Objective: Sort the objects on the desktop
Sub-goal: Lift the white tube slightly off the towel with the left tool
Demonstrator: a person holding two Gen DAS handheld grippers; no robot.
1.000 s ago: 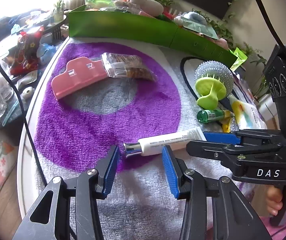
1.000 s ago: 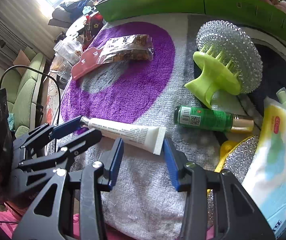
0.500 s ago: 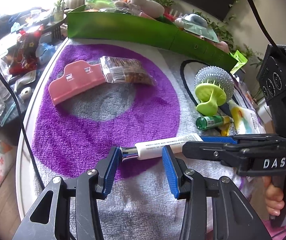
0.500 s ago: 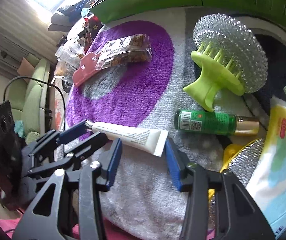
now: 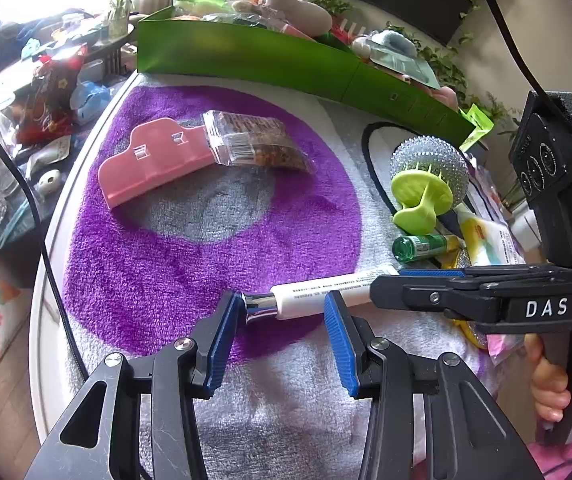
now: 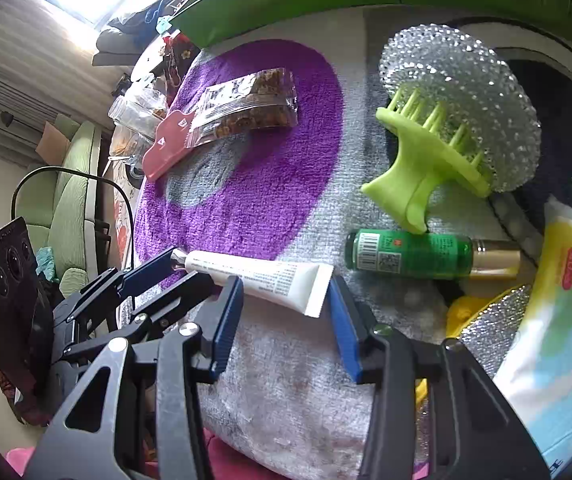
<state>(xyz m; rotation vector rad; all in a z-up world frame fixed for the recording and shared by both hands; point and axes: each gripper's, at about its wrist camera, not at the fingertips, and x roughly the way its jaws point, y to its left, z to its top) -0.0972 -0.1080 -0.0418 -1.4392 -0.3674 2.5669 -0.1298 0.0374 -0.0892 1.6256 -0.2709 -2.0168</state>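
Note:
A white tube with a silver cap (image 5: 318,294) lies on the purple and white towel (image 5: 190,264). My left gripper (image 5: 282,340) is open, its blue pads either side of the cap end. My right gripper (image 6: 286,316) is open around the tube's flat crimped end (image 6: 306,286). Both grippers meet at the tube from opposite ends; the right one's fingers (image 5: 426,280) cover the tube's tail in the left wrist view.
A pink clip (image 5: 154,160) and snack packet (image 5: 254,144) lie on the purple patch. A green scalp brush (image 6: 426,168), silver scrubber (image 6: 466,88), green bottle (image 6: 410,256) and wipes pack (image 6: 554,320) sit right. A green box wall (image 5: 266,60) runs along the back.
Both grippers have closed in on the tube: the left one's pads now flank the cap, the right one's pads flank the crimped end. The tube has stayed in place.

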